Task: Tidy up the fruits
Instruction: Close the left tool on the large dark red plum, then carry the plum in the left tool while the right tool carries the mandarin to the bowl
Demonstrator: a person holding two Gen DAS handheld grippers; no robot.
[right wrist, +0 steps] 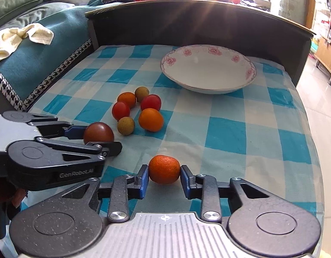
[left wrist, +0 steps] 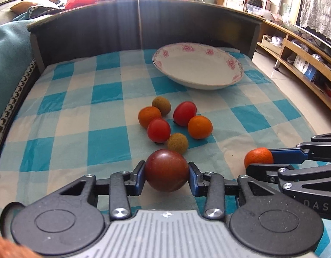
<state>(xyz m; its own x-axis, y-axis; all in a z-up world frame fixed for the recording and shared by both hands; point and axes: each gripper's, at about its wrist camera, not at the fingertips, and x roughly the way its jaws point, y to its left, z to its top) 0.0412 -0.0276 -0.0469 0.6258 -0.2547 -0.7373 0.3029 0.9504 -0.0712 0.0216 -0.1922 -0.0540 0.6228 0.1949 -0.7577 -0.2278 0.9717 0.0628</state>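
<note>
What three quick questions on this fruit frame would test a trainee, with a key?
1. True or false: the plate already holds fruit.
2. Which gripper grips the dark red fruit: A left, B right?
3. How many loose fruits lie in the cluster on the checked cloth?

Key: 1 false, the plate is empty. 2 A; the left gripper is closed on it, while the right gripper grips the small orange. 3 six.
</note>
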